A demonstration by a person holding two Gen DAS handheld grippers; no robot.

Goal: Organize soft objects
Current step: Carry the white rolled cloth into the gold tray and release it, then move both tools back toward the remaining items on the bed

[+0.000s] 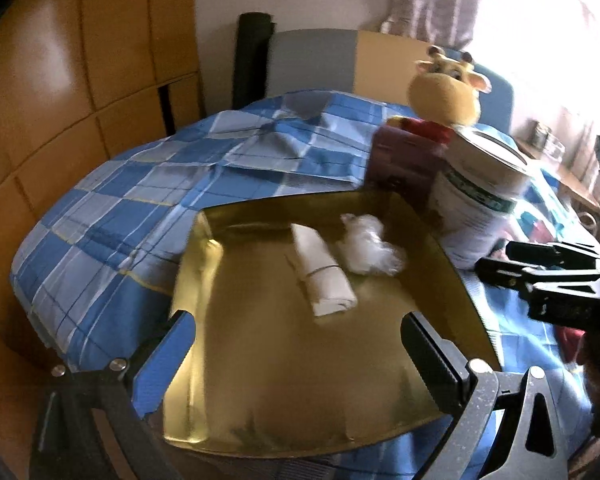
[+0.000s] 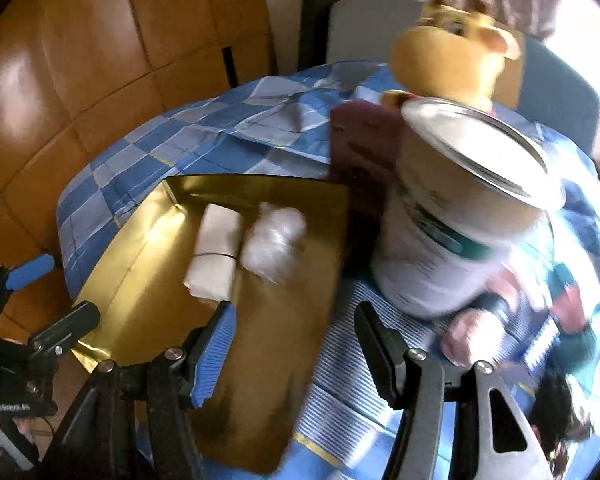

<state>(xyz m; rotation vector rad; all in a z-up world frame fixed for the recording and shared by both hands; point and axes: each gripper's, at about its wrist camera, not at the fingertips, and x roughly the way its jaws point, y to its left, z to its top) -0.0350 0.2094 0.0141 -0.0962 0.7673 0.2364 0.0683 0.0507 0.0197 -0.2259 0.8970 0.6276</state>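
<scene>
A gold tray [image 1: 284, 360] [image 2: 140, 280] lies on the blue checked cloth. A rolled white cloth [image 1: 324, 270] [image 2: 216, 252] rests on it, with a crumpled white wad [image 1: 370, 248] [image 2: 274, 240] beside the roll. My left gripper [image 1: 300, 356] hovers open over the tray's near part, nothing between its fingers; in the right wrist view the left gripper [image 2: 50, 298] is at the lower left. My right gripper [image 2: 296, 348] stands open and empty over the tray's right edge; the left wrist view has the right gripper [image 1: 494, 256] at the right. A yellow plush toy [image 1: 446, 92] [image 2: 452, 56] sits at the back.
A white can [image 1: 480, 200] [image 2: 460, 232] and a maroon box [image 1: 404, 156] [image 2: 364, 144] stand right of the tray. A blurred doll-like toy [image 2: 500, 312] lies near the can. The blue checked cloth [image 1: 140, 200] covers the table. A chair [image 1: 312, 56] and wooden floor lie behind.
</scene>
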